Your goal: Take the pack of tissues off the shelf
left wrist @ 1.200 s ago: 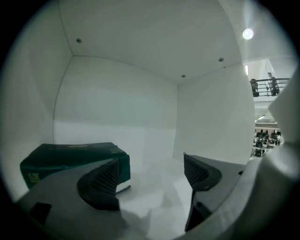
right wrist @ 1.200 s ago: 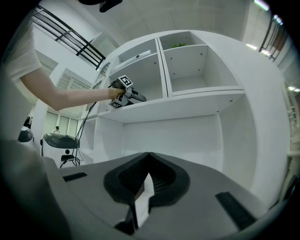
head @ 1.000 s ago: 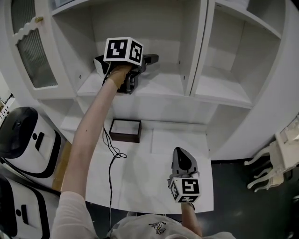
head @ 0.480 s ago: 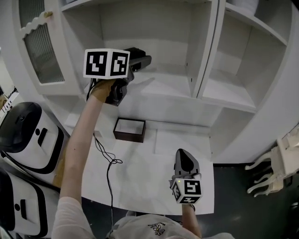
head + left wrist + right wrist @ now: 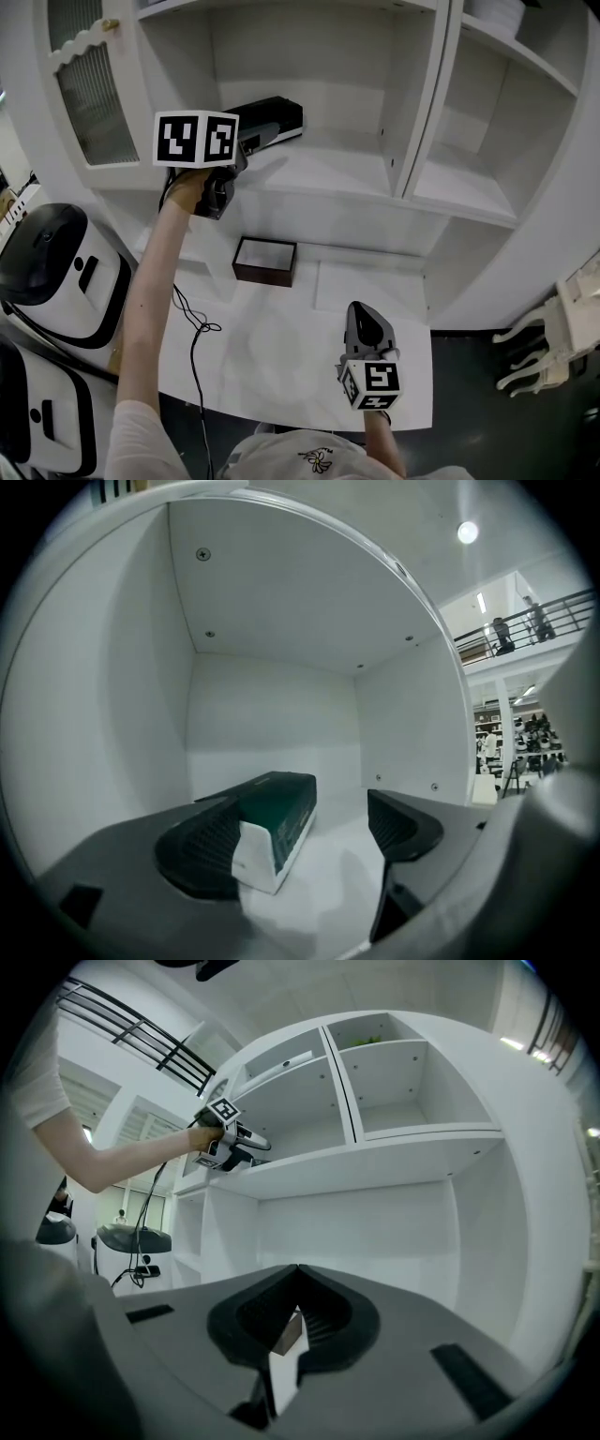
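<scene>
The pack of tissues (image 5: 269, 119) is a long dark box with a white end, lying flat on the white shelf (image 5: 328, 178). In the left gripper view the pack (image 5: 279, 818) rests on the shelf floor. Its near end sits between the jaws, close to the left one. My left gripper (image 5: 242, 155) is held up at the shelf's front edge. The left gripper (image 5: 300, 834) is open and well clear of the pack on its right side. My right gripper (image 5: 366, 325) hangs low over the white table (image 5: 281, 356). The right gripper (image 5: 298, 1321) is shut with nothing in it.
A dark brown open box (image 5: 265, 260) stands on the table under the shelf. A cabinet door with ribbed glass (image 5: 89, 94) stands open at the left. A vertical divider (image 5: 427, 103) bounds the shelf bay on the right. Black-and-white machines (image 5: 47, 262) and a cable (image 5: 192, 323) are at the left.
My left gripper has drawn back left and towards me along the shelf front, so more of the pack shows ahead of its jaws. The right gripper has stayed put.
</scene>
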